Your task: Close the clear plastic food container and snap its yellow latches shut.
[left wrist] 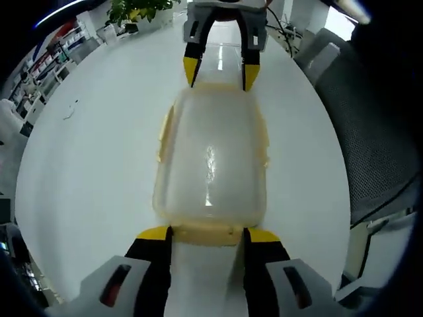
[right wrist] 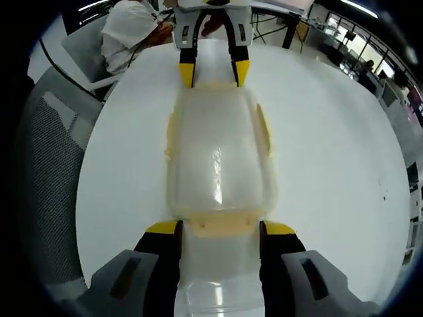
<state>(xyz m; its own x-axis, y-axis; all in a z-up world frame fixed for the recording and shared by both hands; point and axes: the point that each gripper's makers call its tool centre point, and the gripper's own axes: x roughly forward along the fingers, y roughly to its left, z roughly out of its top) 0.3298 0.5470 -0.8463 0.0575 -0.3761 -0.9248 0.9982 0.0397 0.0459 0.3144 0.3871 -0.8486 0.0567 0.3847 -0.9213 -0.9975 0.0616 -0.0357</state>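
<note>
On the white table (left wrist: 86, 152) lies the clear container (left wrist: 211, 165), lid down on it, lengthwise between the two grippers. At its near end in the left gripper view, the left gripper (left wrist: 208, 232) has its yellow-tipped jaws spread wide, one on either side of the yellow end latch (left wrist: 208, 232), the tips just at the latch's corners. At the far end the right gripper (left wrist: 220, 76) faces it, jaws likewise wide, tips at the opposite latch (left wrist: 218, 86). Side latches (left wrist: 165, 132) run along both long edges; whether they are snapped flat I cannot tell through the fisheye. In the right gripper view, a person (right wrist: 132, 30) sits beyond the table.
</note>
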